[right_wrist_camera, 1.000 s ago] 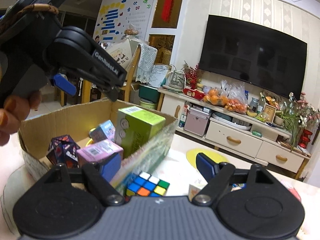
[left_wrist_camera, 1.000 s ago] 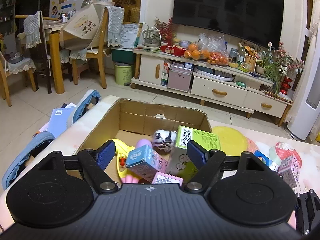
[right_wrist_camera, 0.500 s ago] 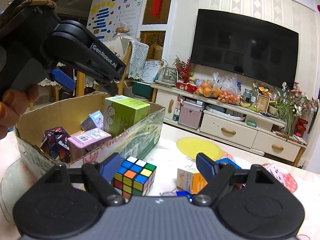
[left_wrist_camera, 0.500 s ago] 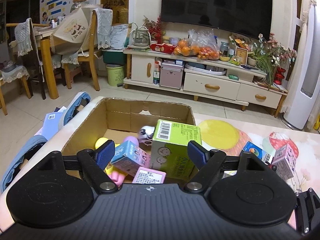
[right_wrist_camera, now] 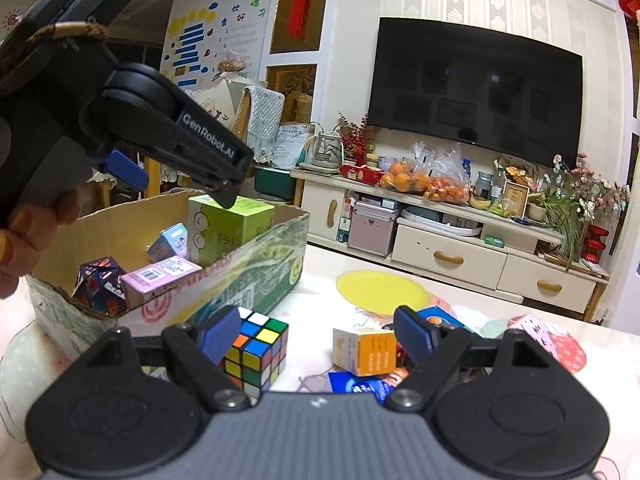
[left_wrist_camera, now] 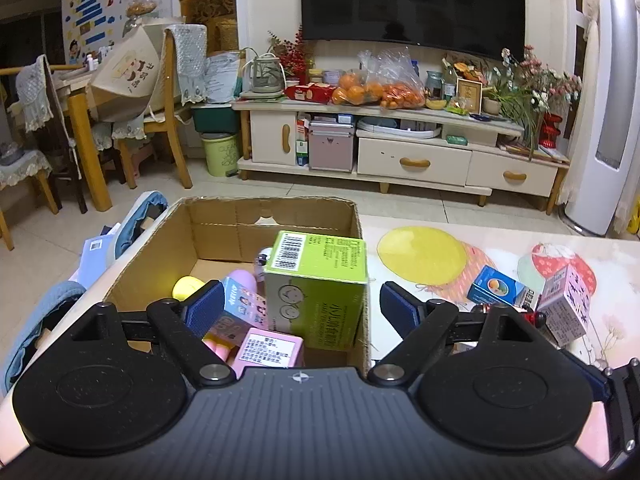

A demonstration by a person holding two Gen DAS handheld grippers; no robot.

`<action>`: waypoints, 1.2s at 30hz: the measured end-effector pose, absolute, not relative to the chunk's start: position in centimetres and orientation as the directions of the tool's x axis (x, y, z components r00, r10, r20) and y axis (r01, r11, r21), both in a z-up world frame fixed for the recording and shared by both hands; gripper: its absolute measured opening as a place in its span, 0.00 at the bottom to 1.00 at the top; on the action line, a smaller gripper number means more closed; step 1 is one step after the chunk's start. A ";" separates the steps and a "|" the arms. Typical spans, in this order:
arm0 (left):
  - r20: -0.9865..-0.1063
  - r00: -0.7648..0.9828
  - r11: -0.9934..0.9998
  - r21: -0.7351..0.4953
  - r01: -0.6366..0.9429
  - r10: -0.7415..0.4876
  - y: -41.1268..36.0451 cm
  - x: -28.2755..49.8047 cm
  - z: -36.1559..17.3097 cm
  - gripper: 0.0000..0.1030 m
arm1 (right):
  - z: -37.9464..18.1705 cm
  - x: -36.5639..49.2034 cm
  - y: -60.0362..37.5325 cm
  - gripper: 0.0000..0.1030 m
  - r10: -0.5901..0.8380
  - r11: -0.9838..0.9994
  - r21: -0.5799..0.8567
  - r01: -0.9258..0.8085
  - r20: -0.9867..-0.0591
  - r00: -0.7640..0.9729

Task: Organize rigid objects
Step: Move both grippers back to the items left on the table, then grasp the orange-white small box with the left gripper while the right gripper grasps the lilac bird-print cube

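A cardboard box [left_wrist_camera: 276,210] stands on the table and holds a green carton [left_wrist_camera: 316,288], a pink box [left_wrist_camera: 269,347], a light blue box [left_wrist_camera: 244,305] and other small items. My left gripper [left_wrist_camera: 302,310] is open and empty above the box's near side. It also shows in the right wrist view [right_wrist_camera: 176,172] above the box [right_wrist_camera: 256,272]. My right gripper [right_wrist_camera: 318,334] is open and empty, low over the table. A Rubik's cube [right_wrist_camera: 256,348] sits by its left finger and an orange-and-white box [right_wrist_camera: 366,350] lies between the fingers.
Loose small boxes lie on the table right of the cardboard box: a blue one [left_wrist_camera: 496,290] and a grey patterned one [left_wrist_camera: 566,308]. A blue flat packet [right_wrist_camera: 360,386] lies under the right gripper. A TV cabinet [left_wrist_camera: 400,152] stands beyond the table's far edge.
My left gripper has drawn back and up from the box, still open. My right gripper has moved right and back, so the Rubik's cube and orange box came into view between its fingers.
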State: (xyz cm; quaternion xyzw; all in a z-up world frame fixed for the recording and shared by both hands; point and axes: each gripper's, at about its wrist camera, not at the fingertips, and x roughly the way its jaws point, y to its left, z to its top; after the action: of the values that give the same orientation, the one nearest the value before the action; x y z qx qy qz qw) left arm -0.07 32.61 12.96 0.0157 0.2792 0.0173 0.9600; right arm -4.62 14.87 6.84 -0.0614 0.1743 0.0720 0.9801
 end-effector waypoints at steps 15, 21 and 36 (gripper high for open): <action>-0.523 0.851 0.991 0.134 0.016 0.057 32.2 -0.5 12.5 1.00 | 6.6 -5.0 10.8 0.90 0.082 0.995 -0.017 -0.093 -0.332 0.940; -0.524 0.850 0.987 0.157 0.028 0.059 32.2 -0.5 12.4 1.00 | 6.3 -5.0 9.2 0.90 0.078 0.997 0.012 -0.079 -0.343 0.936; -0.549 0.836 0.989 0.105 0.107 -0.032 32.1 -0.5 12.0 1.00 | 5.2 -4.3 3.9 0.99 -0.010 0.998 0.056 0.035 -0.396 0.918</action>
State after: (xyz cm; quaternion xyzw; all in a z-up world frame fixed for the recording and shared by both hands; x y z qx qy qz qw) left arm -0.46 32.14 12.04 0.0659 0.2845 -0.0365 0.9557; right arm -4.34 3.91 5.20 0.0311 0.2020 -0.0114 0.9788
